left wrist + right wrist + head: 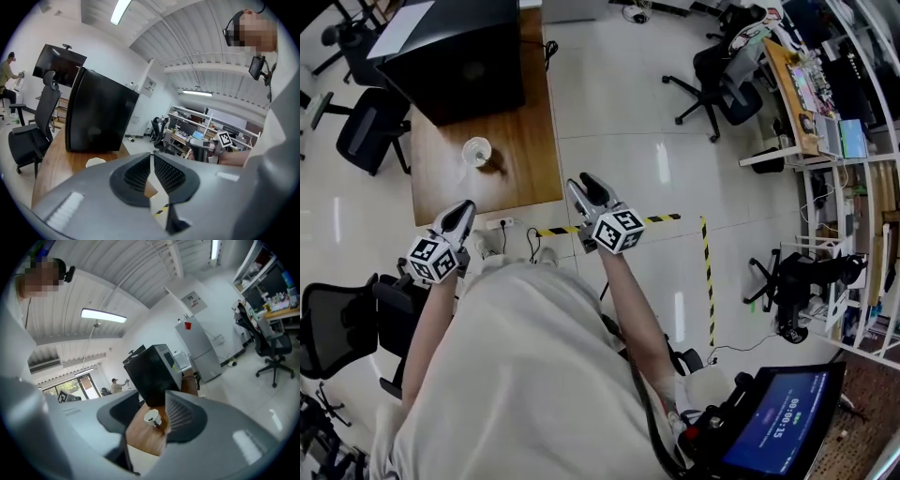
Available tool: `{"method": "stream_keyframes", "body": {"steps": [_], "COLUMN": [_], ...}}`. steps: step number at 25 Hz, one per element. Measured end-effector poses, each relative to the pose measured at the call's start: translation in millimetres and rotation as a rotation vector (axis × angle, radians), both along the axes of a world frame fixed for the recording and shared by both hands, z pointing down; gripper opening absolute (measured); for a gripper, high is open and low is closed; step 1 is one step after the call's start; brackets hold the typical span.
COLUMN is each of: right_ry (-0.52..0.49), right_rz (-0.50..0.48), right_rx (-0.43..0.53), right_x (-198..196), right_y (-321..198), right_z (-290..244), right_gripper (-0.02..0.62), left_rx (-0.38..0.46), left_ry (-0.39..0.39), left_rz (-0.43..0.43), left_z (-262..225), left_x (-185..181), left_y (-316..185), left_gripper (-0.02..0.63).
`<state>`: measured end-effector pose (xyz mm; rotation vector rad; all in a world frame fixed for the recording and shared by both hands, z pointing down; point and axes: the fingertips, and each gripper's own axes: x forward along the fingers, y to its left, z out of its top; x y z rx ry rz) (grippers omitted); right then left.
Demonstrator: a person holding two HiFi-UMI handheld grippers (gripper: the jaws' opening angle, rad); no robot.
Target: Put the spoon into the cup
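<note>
The spoon cannot be picked out for certain: nothing like it lies on the bare wood, neither tool carries it, and only a dark speck (150, 418) inside the mouth of the paper cup (476, 150) might be it (too small to tell). The paper cup stands upright on the wooden worktop (520, 141), just in front of the large black box (455, 56) and well apart from both tools. The right hand-held gripper (587, 185) hovers off the worktop's near corner, above the tiled floor (609, 103) and the yellow-and-black tape (661, 218). Its jaws stand fairly wide with nothing between them, and its own view frames the cup far off through the gap. The left hand-held gripper (464, 210) hangs just short of the worktop's near edge, its pads drawn together at the tips and empty. I judge that no grasp is in hand: this is either the approach before a pick-up or the stand-off once the spoon is already in. If the spoon is still to be fetched, the next move calls for finding it first, then bringing the open right jaws level over its handle and closing gently.
</note>
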<state>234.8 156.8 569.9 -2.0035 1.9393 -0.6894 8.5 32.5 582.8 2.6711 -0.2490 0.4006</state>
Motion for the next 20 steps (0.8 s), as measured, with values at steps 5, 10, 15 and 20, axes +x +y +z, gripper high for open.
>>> {"method": "stream_keyframes", "body": {"steps": [5, 10, 15, 20], "right_ry": [-0.024, -0.067, -0.072, 0.000], "right_rz": [-0.025, -0.058, -0.091, -0.091], "right_rx": [0.027, 0.033, -0.007, -0.041], "right_x": [12.9, 16.8, 22.8, 14.3], "right_y": [33.8, 51.5, 60.2, 56.1], "right_z": [4.4, 9.7, 21.8, 25.0], "right_gripper": [0.156, 0.146, 0.138, 0.129], "left_rx": [0.029, 0.067, 0.081, 0.042], "left_ry": [0.023, 0.011, 0.012, 0.005], "left_rz": [0.006, 0.006, -0.088, -0.185], "left_z": [-8.6, -11.2, -15.3, -4.2], "left_x": [4.1, -6.0, -15.1, -47.1], "left_y": [34.1, 59.0, 63.8, 55.0], "left_gripper": [0.031, 0.080, 0.080, 0.080]}}
